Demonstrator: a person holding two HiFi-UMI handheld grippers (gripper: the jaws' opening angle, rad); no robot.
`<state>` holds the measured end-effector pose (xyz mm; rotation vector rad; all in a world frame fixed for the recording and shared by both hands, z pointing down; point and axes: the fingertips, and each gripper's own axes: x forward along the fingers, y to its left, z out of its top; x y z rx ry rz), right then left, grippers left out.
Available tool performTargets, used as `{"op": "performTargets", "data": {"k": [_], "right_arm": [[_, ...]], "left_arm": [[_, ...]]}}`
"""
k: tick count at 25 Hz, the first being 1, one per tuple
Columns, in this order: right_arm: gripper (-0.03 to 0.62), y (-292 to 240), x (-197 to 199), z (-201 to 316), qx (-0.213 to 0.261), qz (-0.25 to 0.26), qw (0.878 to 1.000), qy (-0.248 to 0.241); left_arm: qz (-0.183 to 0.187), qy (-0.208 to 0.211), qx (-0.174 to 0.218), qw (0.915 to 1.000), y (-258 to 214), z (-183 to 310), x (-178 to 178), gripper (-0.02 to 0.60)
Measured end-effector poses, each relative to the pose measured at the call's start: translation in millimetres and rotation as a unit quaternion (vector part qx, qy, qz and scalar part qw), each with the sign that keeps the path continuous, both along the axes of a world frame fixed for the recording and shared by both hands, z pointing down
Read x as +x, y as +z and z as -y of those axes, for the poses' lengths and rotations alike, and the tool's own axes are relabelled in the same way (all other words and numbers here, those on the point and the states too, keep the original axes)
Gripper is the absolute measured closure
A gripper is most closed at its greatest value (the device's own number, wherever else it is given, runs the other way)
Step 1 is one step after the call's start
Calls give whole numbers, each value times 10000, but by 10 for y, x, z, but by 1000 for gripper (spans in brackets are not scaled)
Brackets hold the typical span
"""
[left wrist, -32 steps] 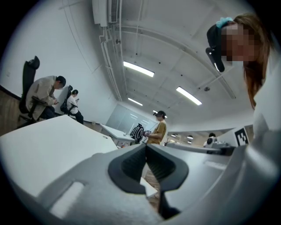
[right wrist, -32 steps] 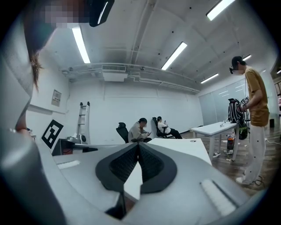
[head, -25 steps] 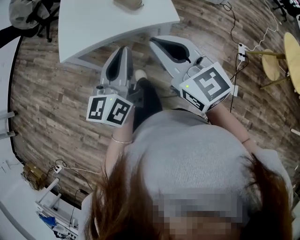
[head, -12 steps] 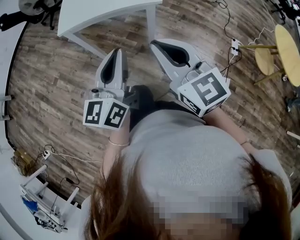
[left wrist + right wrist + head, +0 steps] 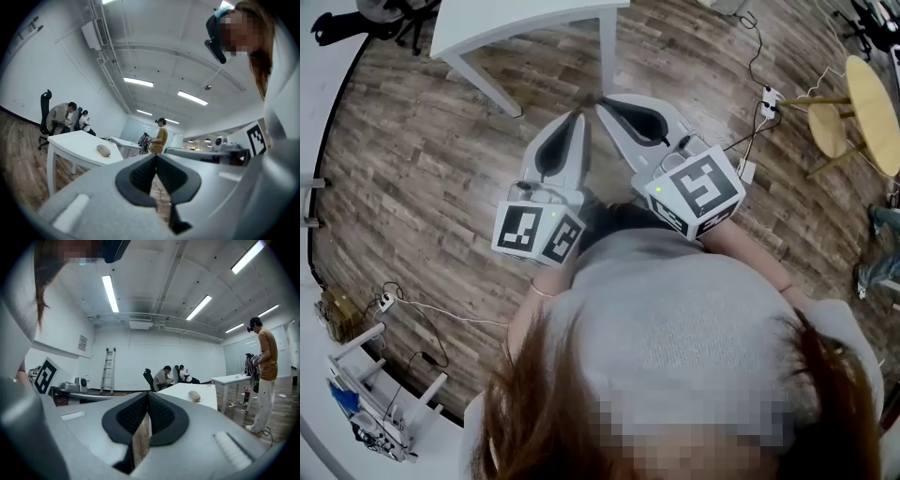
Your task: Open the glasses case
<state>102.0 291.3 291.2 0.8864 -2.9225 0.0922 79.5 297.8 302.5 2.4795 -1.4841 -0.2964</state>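
Observation:
A beige oval glasses case (image 5: 103, 150) lies shut on a white table (image 5: 79, 144), some way ahead of my grippers. The right gripper view shows the same glasses case (image 5: 194, 396) on the table (image 5: 197, 391). The head view takes in only the table's near edge (image 5: 525, 19), not the case. My left gripper (image 5: 579, 116) and right gripper (image 5: 602, 101) hang side by side over the wooden floor, short of the table, their tips nearly touching. The left gripper (image 5: 156, 155) is shut with nothing in it. The right gripper (image 5: 148, 393) is also shut and holds nothing.
Two seated people (image 5: 165, 377) and a ladder (image 5: 107, 370) are at the far wall. A person in a yellow shirt (image 5: 266, 376) stands to the right. Cables and a power strip (image 5: 768, 94) lie on the floor, near a round wooden table (image 5: 874, 111).
In the head view the white table has slid up and away, and the case on it has left the frame. The two grippers have drawn closer together.

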Motion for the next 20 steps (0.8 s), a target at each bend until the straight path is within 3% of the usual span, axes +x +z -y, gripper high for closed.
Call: {"op": "performTargets", "data": {"k": [7,13,20], "right_arm": [[589,4,-140,-122,-24,61,10000,-62],[589,-12,-339,-139,106,-8,9999,75],[589,32,-549,-179,93,9,10000,24]], "left_arm": [[80,-57,110,9999,-34,-163,-116,580],[378,-283,146,9988,-57,-110,-467,580],[278,-115,107,9995,-50,-74,-620,580]]}}
